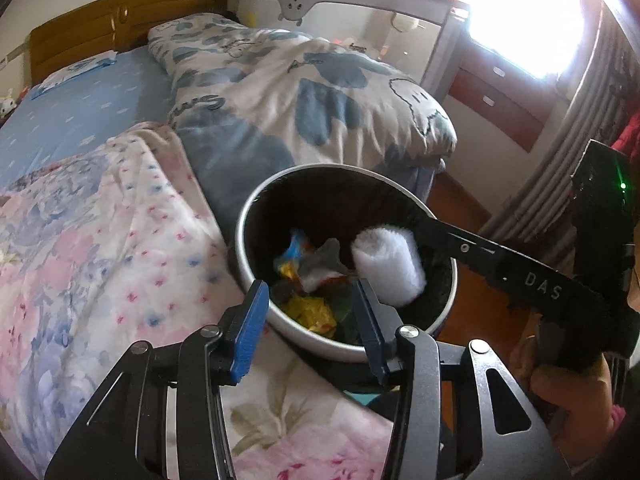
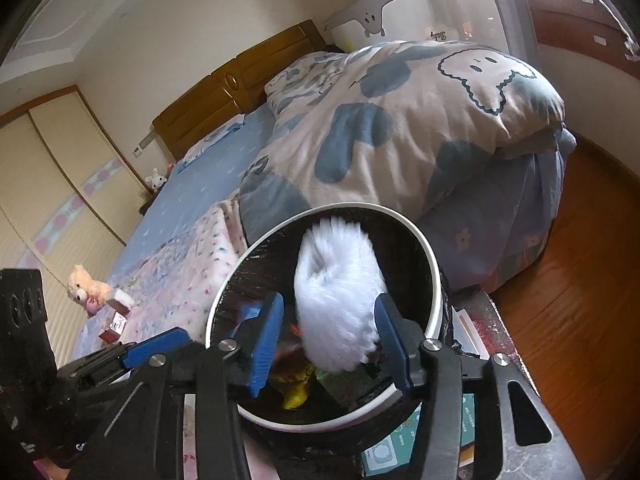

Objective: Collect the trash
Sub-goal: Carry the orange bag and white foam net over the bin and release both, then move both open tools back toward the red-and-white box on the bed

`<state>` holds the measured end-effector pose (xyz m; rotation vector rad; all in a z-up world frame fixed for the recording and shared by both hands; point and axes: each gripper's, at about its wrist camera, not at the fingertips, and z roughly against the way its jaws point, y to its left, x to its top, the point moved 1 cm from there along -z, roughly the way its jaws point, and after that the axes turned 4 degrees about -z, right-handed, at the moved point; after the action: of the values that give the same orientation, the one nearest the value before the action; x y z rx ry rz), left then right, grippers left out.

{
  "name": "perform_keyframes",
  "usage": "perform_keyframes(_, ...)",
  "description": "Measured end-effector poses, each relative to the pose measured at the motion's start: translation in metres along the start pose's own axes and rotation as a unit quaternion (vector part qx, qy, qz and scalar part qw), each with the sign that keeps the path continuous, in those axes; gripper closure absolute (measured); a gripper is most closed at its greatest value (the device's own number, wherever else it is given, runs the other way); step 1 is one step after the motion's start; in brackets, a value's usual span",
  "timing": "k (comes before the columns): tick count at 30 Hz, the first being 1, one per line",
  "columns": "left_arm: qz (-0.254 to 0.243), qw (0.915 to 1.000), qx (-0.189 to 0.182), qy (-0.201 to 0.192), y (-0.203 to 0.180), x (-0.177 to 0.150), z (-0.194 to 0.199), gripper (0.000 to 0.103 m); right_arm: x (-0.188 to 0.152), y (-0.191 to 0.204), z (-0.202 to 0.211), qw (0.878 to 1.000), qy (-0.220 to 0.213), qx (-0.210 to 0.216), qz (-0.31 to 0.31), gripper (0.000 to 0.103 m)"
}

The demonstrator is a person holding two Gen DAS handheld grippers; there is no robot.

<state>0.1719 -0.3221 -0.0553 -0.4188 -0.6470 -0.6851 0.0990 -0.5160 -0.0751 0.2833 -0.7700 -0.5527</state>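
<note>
Over the mouth of the trash bin (image 1: 448, 304), which stands just beside the bed (image 1: 100, 112), both tools are poised. The left gripper (image 1: 308, 332) has its jaws parted to a middling width with nothing between the blue pads; it sits at the bin's near rim. The right gripper (image 2: 332, 336) likewise stands part open, its pads clear of the white fluffy wad (image 2: 340, 300), which appears blurred and lies between and just beyond them, inside the bin's rim. Judgement: the wad has been let go and is dropping or settling into the bin.

Already in the bin: several crumpled wrappers (image 1: 308, 280), yellow, orange and blue, at the bottom.

Outstanding, as far as visible: near the bin on the bed's floral cover (image 1: 80, 240), beside a small plush toy (image 2: 86, 286), lie small red-and-white boxes (image 2: 116, 320). Whether these count as trash cannot be told. Task judged well advanced, not confirmed complete.
</note>
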Motion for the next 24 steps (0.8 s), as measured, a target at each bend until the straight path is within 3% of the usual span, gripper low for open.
perform_keyframes(2, 0.008, 1.0, 0.003, -0.001, 0.005, -0.004, 0.004, 0.058, -0.001, 0.001, 0.001, 1.0, -0.001, 0.001, 0.0, 0.052)
perform_keyframes(8, 0.05, 0.9985, 0.022, -0.007, 0.036, -0.028, 0.025, 0.054, -0.008, 0.017, 0.008, 1.0, -0.009, 0.012, 0.005, 0.036)
perform_keyframes(24, 0.164, 0.9816, 0.096, -0.024, 0.142, -0.084, 0.078, 0.052, -0.042, 0.106, -0.016, 0.995, 0.025, 0.078, 0.059, 0.025)
